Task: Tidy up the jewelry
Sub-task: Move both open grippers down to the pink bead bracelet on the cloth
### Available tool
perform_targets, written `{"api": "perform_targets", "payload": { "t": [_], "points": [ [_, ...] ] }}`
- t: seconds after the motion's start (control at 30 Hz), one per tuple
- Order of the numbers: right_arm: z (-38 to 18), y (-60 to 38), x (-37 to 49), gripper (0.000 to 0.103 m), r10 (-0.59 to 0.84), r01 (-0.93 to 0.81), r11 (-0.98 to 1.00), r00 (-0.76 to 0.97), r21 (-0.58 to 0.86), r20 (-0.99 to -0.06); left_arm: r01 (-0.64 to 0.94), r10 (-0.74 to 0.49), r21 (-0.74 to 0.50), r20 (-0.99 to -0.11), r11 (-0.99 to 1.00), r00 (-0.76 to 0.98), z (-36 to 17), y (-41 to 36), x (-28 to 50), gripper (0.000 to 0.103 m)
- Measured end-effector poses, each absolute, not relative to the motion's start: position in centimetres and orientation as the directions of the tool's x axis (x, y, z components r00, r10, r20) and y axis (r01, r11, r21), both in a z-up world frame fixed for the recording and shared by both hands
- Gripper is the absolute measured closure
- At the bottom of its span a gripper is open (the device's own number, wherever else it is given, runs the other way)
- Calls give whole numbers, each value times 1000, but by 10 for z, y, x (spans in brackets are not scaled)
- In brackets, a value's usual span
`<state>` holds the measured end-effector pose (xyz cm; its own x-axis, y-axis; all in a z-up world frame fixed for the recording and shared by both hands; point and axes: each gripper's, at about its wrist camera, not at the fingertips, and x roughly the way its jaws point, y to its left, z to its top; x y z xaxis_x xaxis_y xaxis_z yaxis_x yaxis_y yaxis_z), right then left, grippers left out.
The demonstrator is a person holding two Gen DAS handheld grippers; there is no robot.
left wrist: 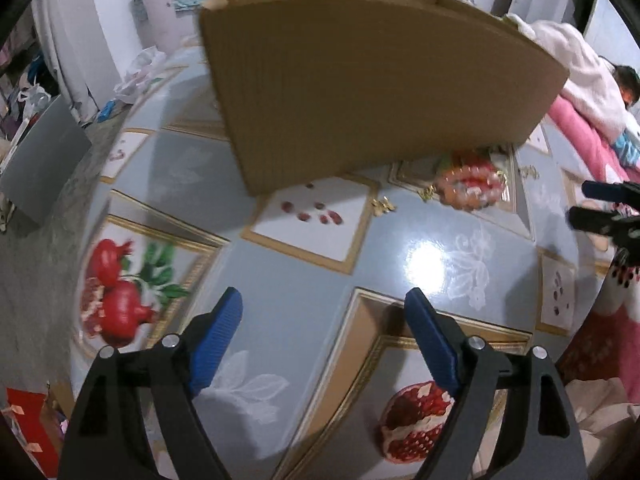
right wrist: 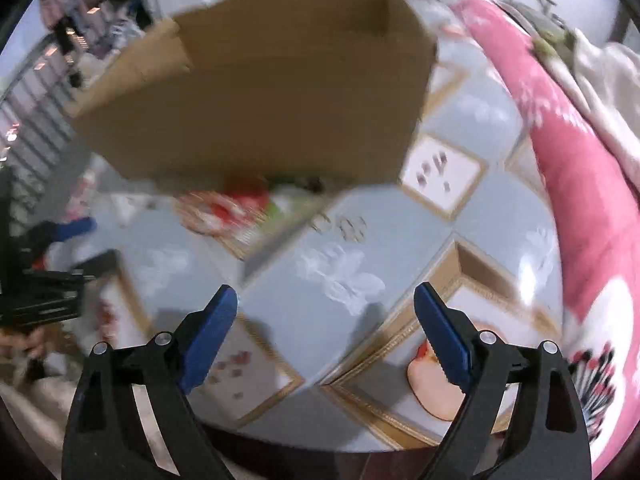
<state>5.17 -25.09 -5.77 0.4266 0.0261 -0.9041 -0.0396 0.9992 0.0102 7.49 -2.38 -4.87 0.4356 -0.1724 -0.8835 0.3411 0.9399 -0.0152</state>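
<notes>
cardboard box (left wrist: 372, 92) ahead | gold earrings (left wrist: 383, 206) before it, nearer your right gripper (right wrist: 325, 330) | left gripper (left wrist: 324, 328), right gripper both spread, empty

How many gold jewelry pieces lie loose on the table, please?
3: one nearest the cardboard box, one beside the beaded bracelet, one farther right. The box may hide others.

Ahead of the tongs we note a patterned tablecloth (left wrist: 304, 280) printed with pomegranates; to their right, a pink blanket (right wrist: 580, 184); far left, a grey panel (left wrist: 44, 160).
</notes>
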Motion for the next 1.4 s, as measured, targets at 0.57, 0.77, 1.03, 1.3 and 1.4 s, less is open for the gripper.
{"api": "perform_targets", "payload": {
  "t": [0.57,0.77,1.03,1.3,1.4],
  "points": [
    [-71,-258,31,8,33,-80,997,509,-9,-860,310,-122,16,-899,951,420,-57,-34,85,4],
    [-68,-257,24,8,22,-106,994,527,-40,-850,314,-126,15,-897,949,423,-55,-35,83,4],
    [-18,-262,19,33,220,-146,976,651,164,-726,333,-167,36,-811,942,560,-25,-37,79,16],
    [-7,-279,65,75,348,-106,922,647,373,-678,322,-176,57,-741,945,648,-2,-44,104,46],
    [-6,-279,75,80,360,-99,914,647,395,-672,314,-173,56,-735,948,655,-1,-45,109,48]
  ]
}}
